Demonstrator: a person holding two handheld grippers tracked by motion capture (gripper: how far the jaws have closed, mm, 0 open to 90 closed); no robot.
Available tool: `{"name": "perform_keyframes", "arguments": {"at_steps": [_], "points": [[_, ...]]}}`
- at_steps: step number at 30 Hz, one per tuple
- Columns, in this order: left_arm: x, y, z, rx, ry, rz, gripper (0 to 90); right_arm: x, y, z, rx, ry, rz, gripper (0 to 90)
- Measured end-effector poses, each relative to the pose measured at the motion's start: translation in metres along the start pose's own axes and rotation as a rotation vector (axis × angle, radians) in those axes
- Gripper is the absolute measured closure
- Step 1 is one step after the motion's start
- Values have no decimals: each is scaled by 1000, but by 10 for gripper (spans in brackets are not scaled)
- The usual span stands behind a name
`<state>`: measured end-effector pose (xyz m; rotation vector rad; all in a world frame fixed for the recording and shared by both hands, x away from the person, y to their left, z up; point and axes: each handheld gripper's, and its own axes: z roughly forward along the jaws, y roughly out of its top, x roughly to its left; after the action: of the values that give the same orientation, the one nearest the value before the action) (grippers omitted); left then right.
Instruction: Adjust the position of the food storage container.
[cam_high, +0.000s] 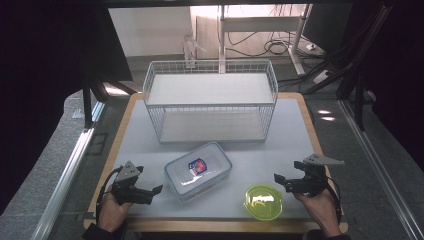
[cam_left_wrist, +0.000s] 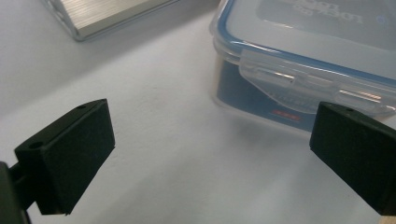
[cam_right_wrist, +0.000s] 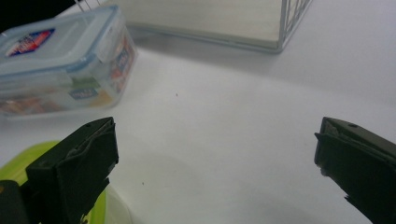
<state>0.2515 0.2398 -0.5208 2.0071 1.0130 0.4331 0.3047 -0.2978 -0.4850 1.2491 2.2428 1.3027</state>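
**Both grippers spread wide beside the clip-lid food box**

White worktop carries everything here, lit from a bright room behind. The left gripper has its fingers released and spread wide, nothing between them; in the left gripper view bare worktop lies between them, and just ahead, toward the right-hand finger, stands the clear plastic food box, its blue-sealed lid clipped down and one latch facing the fingers. The box is near them but not touched.

The right gripper likewise holds its fingers apart and empty over bare worktop. Just beside its left-hand finger, partly under it in the right gripper view, lies the yellow-green round lid. Farther ahead on that side sits the food box, well apart from the fingers.

Beyond both grippers, past the box, a white wire basket stands at the far middle of the worktop.
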Motion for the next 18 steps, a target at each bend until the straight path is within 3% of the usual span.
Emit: {"name": "perform_keyframes", "arguments": {"at_steps": [4, 10, 13, 14, 18], "points": [[-3, 1, 3, -3, 34, 12, 0, 0, 0, 0, 12, 0, -4, 0], [-3, 0, 5, 24, 41, 33, 0, 6, 2, -1, 5, -3, 2, 75], [-2, -1, 3, 18, 35, 18, 0, 10, 4, -2, 15, -11, -26, 123], [-2, -1, 3, 16, 25, 15, 0, 13, 5, -3, 19, -6, -46, 179], [-3, 0, 1, 4, 28, 28, 1, 18, 6, -4, 36, -23, -83, 244]]}}
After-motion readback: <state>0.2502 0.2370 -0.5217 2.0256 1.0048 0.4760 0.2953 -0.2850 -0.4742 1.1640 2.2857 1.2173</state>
